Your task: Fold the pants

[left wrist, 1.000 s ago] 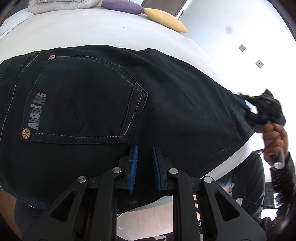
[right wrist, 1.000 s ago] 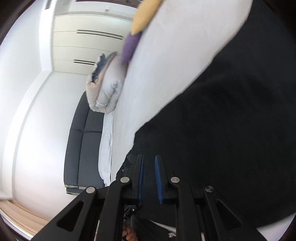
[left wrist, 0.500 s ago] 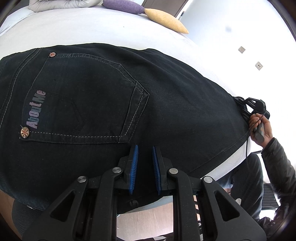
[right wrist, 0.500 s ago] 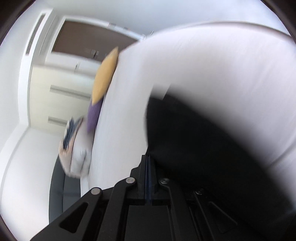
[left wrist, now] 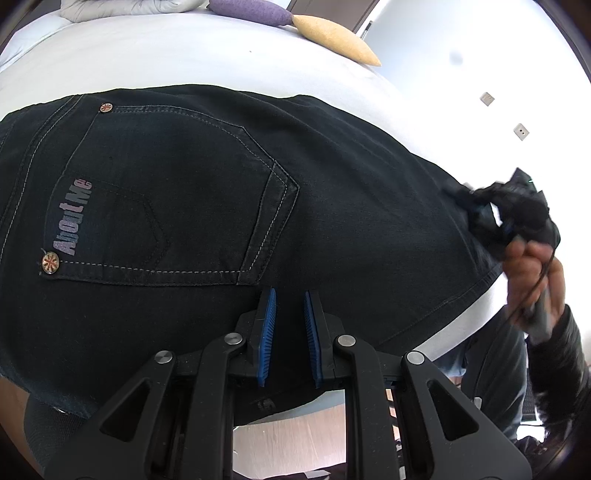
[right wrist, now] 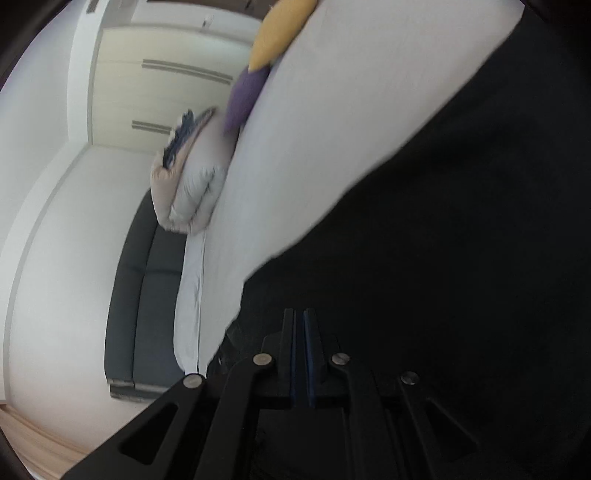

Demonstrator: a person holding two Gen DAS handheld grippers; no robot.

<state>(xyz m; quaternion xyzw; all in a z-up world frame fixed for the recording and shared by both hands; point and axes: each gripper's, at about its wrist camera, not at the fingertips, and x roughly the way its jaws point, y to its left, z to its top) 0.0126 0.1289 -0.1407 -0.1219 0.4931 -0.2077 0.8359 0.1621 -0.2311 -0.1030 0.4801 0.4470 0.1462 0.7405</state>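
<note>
Black pants (left wrist: pixel 332 206) lie spread across the white bed (left wrist: pixel 166 51), back pocket (left wrist: pixel 177 199) facing up at 10 o'clock from the left gripper, "AboutMe" lettering along the pocket's left edge.

Left gripper (left wrist: pixel 289 301): blue-padded fingers (left wrist: pixel 266 332) parted by a narrow gap, nothing between them. Tips hover over the dark fabric just below the pocket seam; contact with the cloth cannot be told.

Right gripper (right wrist: pixel 299 325): fingers nearly pressed together, only a thin slit between the blue pads. It sits at the edge of the dark fabric; whether cloth is caught in the slit cannot be told, view blurred. From the left wrist view the right gripper (left wrist: pixel 480 206) appears at 3 o'clock, at the pants' far edge, held by the person's hand (left wrist: pixel 532 273).

Purple cushion (left wrist: pixel 247 11) and yellow cushion (left wrist: pixel 336 38) at 12 o'clock on the bed; folded duvet (right wrist: pixel 188 177) and dark sofa (right wrist: pixel 144 295) beyond.
</note>
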